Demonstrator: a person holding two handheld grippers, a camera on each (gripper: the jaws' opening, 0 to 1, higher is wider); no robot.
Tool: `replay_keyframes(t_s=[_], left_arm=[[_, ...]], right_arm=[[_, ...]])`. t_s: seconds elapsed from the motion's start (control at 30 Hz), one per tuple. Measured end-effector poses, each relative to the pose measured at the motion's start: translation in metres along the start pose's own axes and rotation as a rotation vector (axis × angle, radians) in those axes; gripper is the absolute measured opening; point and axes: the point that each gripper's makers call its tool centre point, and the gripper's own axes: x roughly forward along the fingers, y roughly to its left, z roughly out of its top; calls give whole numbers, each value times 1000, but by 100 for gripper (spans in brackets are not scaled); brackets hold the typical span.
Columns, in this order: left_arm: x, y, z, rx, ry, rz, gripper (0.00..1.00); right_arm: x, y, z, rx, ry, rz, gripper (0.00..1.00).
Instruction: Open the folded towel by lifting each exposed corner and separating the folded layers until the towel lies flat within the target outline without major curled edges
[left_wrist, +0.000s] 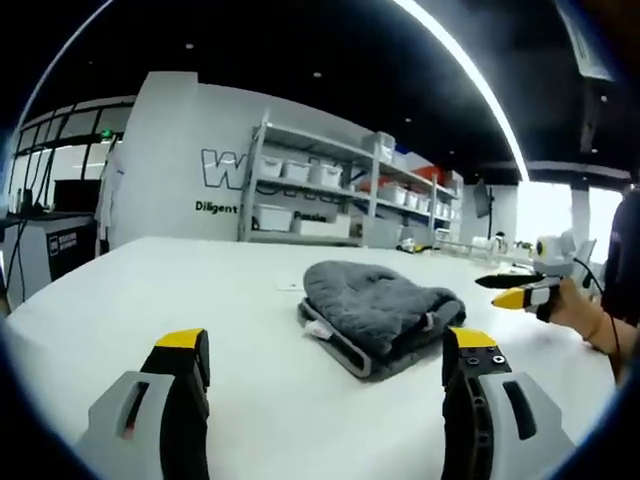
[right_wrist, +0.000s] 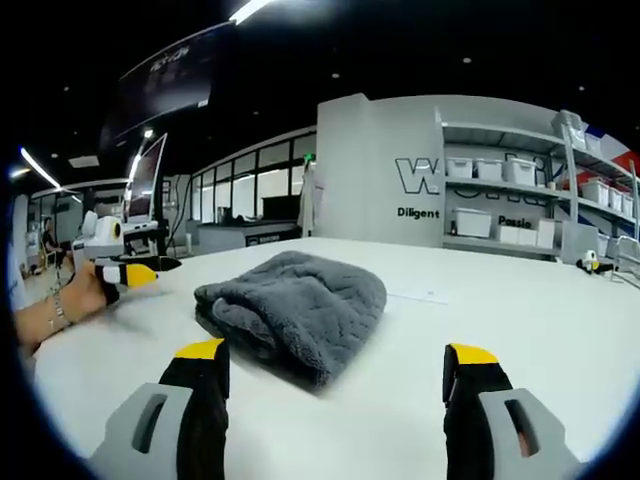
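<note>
Step in hand: the approach, as I judge it; the towel (left_wrist: 380, 315) is fully folded and neither gripper touches it, so no corner has been lifted yet
Towel: a grey, thick pile bundle lying on the white table (left_wrist: 150, 290), at centre right of the left gripper view and at centre left of the right gripper view (right_wrist: 292, 310); a small white tag peeks out at its lower left edge in the left gripper view
Target outline: I cannot make one out on the table
Left gripper (left_wrist: 325, 375): jaws wide apart and empty at the bottom of its own view, short of the towel; it also shows at the left edge of the right gripper view (right_wrist: 135, 272), held in a hand (right_wrist: 75, 300)
Right gripper (right_wrist: 335, 385): jaws wide apart, nothing between them, the towel just beyond; in the left gripper view it sits at the right edge (left_wrist: 520, 292)
Next move: likely bring one gripper down to an exposed corner of the top layer, pinch that layer alone, then peel it up and away from the fold
Background: shelving with white bins (left_wrist: 330, 185) behind the table
</note>
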Motion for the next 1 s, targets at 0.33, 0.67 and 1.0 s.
replay_keyframes(t_s=[0.33, 0.67, 1.0], left_arm=[[-4, 1, 8, -50, -41, -16, 94], [0, -7, 4, 30, -1, -28, 94], [0, -8, 2, -1, 3, -39, 92]], right_arm=[[-2, 0, 2, -1, -10, -5, 86], [-3, 1, 7, 18, -27, 11, 83], [-6, 11, 17, -1, -59, 32, 81]])
